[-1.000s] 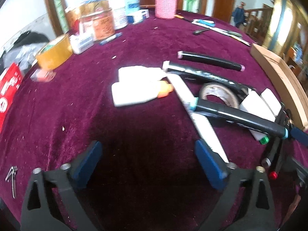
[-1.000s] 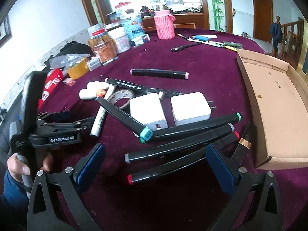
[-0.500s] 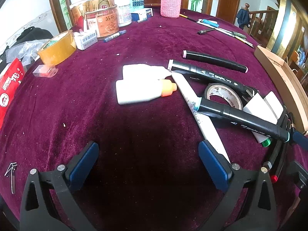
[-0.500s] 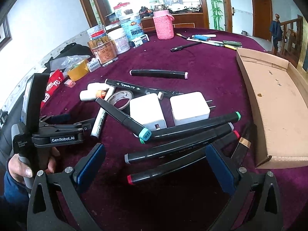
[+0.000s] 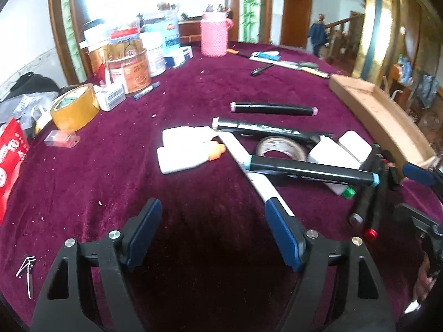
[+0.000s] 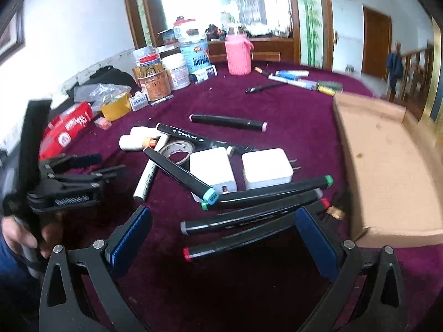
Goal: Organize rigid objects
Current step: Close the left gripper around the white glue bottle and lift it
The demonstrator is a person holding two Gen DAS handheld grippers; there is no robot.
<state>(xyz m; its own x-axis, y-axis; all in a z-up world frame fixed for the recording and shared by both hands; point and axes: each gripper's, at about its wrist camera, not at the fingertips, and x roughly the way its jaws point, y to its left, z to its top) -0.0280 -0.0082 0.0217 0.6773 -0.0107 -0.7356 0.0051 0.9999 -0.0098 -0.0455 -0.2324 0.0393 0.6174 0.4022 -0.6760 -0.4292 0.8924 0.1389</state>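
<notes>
My left gripper (image 5: pixel 213 235) hovers over bare purple cloth with nothing between its fingers; its jaws are closing slightly. Ahead of it lie two white glue bottles (image 5: pixel 182 160), a white pen (image 5: pixel 238 149), a teal-capped black marker (image 5: pixel 310 170), a tape roll (image 5: pixel 281 149) and white chargers (image 5: pixel 332 155). My right gripper (image 6: pixel 223 238) stands open low over a row of black markers; the red-capped marker (image 6: pixel 249 238) lies between its fingers, untouched. The grey-capped marker (image 6: pixel 249 215) and green-capped marker (image 6: pixel 277 191) lie just beyond. A hand holds the left gripper (image 6: pixel 108 164) at the left.
An empty cardboard tray (image 6: pixel 387 166) sits at the right table edge. Jars, a yellow tape roll (image 5: pixel 74 108), a pink cup (image 5: pixel 214 37) and a red packet (image 5: pixel 11 155) crowd the far left. More pens (image 6: pixel 293 80) lie at the back.
My left gripper has risen and tipped up, showing more of the far table, and its fingers stand a little closer together. The right gripper has barely shifted.
</notes>
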